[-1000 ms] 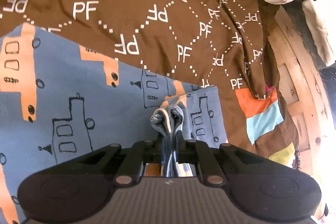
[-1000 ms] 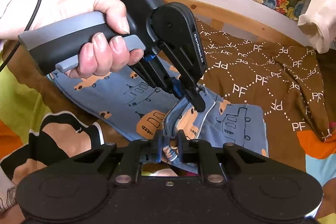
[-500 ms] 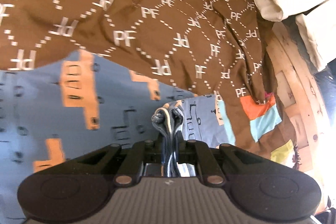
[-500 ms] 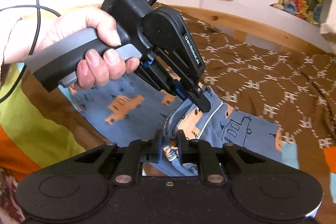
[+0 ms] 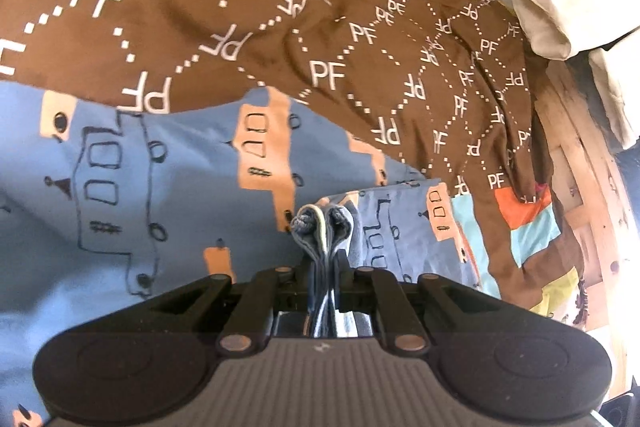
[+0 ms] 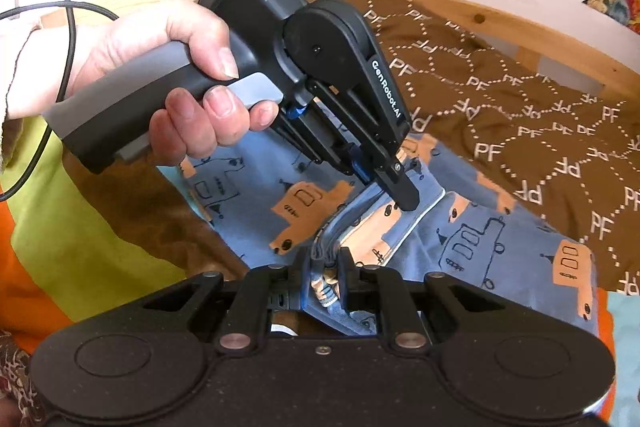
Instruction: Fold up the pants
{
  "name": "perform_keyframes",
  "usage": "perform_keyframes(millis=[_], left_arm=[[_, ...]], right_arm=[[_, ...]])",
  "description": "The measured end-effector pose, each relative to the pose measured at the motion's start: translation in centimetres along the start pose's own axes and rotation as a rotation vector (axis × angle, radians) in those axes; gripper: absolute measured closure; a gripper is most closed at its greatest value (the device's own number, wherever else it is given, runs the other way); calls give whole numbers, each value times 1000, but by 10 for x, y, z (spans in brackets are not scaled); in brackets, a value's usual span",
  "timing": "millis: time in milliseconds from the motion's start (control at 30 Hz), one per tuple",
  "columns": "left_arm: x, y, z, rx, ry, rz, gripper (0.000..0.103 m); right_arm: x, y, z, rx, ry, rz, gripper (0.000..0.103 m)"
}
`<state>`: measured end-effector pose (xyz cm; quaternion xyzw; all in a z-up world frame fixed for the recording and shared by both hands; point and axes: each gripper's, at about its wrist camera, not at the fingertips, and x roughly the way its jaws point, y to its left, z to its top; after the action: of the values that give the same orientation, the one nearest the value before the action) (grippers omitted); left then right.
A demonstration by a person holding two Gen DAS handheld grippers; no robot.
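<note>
Blue pants printed with orange and outlined trucks lie on a brown bedspread. My left gripper is shut on a bunched edge of the pants, with a wad of cloth sticking up between its fingers. The right wrist view shows the same pants, folded over, and my right gripper shut on another bunch of their edge. In that view my left gripper, held by a hand, pinches the cloth just beyond my right one.
The brown bedspread with white "PF" lettering covers the bed. A wooden bed frame runs along the far side. Cream cloth hangs at the upper right. A colourful striped blanket lies to the left.
Both grippers have travelled across the bed with the pants edge held. More of the blue cloth now fills the left wrist view, and the folded part lies further over.
</note>
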<state>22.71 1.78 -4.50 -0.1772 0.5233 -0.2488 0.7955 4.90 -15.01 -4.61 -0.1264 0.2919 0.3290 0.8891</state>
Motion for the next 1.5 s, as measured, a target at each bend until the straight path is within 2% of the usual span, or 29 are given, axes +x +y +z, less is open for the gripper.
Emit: perform_keyframes(millis=[167,300,367,400,433,500,600,700,767,867,1000,1133,1200,1267,1333,1400,1433,1500], left_arm=[[2,9,-3,-8,1,7,89],[-9,12,-6,14,-38,51,61],[-18,11,-9,25,-60,79,56],[-24,11,-10,34,-75,96,51],[-29,9,-12,43,-93,110,45],[-37,6,-17,57,-120,142,35],[-40,-6,-26,89,-155,214,25],[-34,-23,-38,120,-217,289,13],[-24,-34,-43,110,-255,334,13],[-9,-42,-44,69,-285,411,22],[-6,-46,-47,46,-309,474,45],[-13,-50,-56,81,-337,487,46],[-13,-55,-60,113,-323,472,46],[-9,-60,-62,142,-303,465,53],[-3,-66,-65,171,-277,456,65],[1,-71,-66,195,-259,463,69],[4,-73,-66,200,-245,470,77],[10,-74,-65,189,-214,492,84]], right_arm=[[8,3,-1,-6,22,5,88],[8,4,-3,-6,25,21,77],[1,4,-4,-12,14,28,68],[-2,3,-4,-19,11,24,60],[-6,2,-5,-30,7,14,52],[-17,-5,-7,-65,-2,-22,44],[-34,-24,-14,-139,-10,-129,22],[-39,-59,-20,-197,-7,-276,10],[-34,-88,-20,-204,-5,-362,9],[-20,-127,-17,-176,-23,-405,9],[-1,-159,-11,-148,-36,-409,9],[6,-168,-10,-142,-66,-386,8],[8,-167,-13,-131,-80,-367,8],[10,-162,-15,-132,-89,-333,8],[13,-160,-18,-148,-85,-318,8],[16,-160,-20,-156,-86,-309,8],[16,-161,-21,-151,-86,-303,8],[16,-162,-21,-140,-93,-299,8]])
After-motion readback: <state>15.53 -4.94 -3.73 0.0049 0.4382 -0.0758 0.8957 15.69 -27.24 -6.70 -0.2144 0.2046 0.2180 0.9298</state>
